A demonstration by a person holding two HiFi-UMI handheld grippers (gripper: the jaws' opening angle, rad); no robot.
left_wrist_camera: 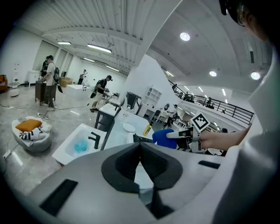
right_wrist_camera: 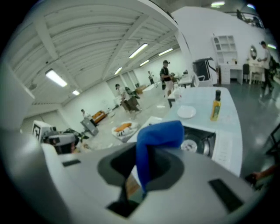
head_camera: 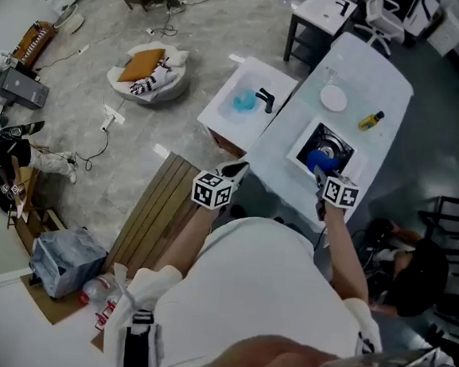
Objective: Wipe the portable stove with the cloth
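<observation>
Our right gripper (head_camera: 319, 175) pinches the cloth (head_camera: 319, 159) over the stove (head_camera: 338, 145), near a plate (head_camera: 333, 98) and bottle (head_camera: 371, 120); left gripper (head_camera: 235, 170) fingers (left_wrist_camera: 124, 164) closed, empty.

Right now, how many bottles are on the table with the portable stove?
1: a yellow bottle stands on the table, beyond the portable stove and right of the white plate. Nothing there seems to hide another.

Grey marble floor (head_camera: 196, 36); white sink unit (head_camera: 219, 115); ceiling strip lights (left_wrist_camera: 98, 47).
</observation>
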